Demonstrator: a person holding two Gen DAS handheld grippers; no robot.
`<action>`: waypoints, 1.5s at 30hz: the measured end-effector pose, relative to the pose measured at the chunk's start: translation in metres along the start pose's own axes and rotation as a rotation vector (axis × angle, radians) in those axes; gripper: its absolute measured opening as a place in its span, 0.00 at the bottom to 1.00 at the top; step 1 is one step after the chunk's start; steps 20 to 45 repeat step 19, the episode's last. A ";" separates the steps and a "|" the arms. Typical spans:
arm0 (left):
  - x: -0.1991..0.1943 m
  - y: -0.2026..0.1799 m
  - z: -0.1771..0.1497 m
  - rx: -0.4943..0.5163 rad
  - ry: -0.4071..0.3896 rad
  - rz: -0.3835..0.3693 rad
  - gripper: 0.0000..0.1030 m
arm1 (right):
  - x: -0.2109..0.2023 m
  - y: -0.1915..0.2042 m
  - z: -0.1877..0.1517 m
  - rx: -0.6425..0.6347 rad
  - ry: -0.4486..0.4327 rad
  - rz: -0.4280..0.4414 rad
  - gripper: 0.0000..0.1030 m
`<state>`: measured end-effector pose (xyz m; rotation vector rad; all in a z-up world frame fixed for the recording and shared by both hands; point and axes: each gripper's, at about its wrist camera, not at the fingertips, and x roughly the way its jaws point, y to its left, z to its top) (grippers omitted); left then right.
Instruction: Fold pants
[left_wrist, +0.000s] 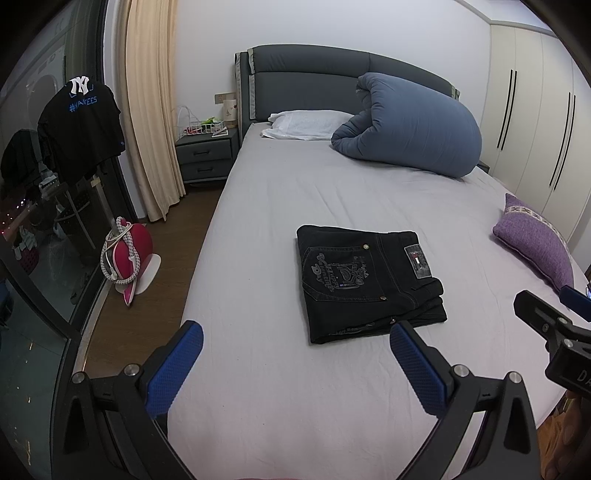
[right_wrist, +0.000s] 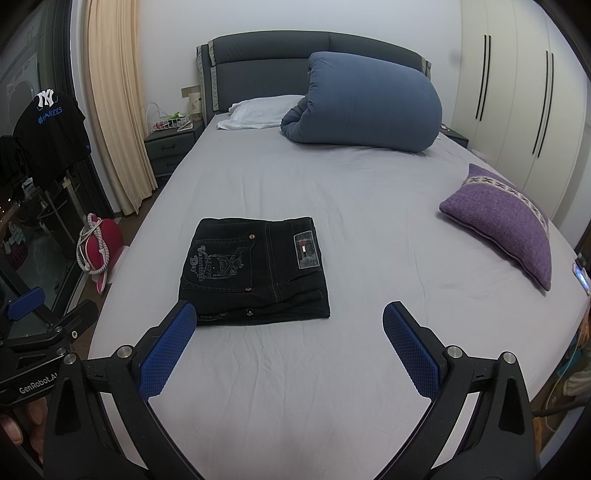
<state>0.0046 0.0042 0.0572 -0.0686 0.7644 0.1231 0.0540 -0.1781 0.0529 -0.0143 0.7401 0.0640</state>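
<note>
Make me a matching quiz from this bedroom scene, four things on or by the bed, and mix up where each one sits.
Things:
1. black pants
2. purple cushion
3. blue duvet
4. white pillow

Places:
A. rolled up near the headboard
B. right edge of the bed
C. folded, mid-bed
D. flat, left of the duvet

Pairs: 1-C, 2-B, 3-A, 4-D

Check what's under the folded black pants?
The folded black pants lie flat on the grey bedsheet, which shows all round them. Several denim layers show at the near edge. Whatever is between the layers or directly beneath is covered.
</note>
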 end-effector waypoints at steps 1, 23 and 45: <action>0.000 0.000 0.000 0.001 0.000 0.000 1.00 | 0.001 0.000 -0.002 -0.001 0.000 0.000 1.00; 0.008 0.009 0.001 0.000 0.012 0.007 1.00 | -0.001 -0.002 -0.015 -0.006 0.012 0.007 1.00; 0.008 0.009 0.001 0.000 0.012 0.007 1.00 | -0.001 -0.002 -0.015 -0.006 0.012 0.007 1.00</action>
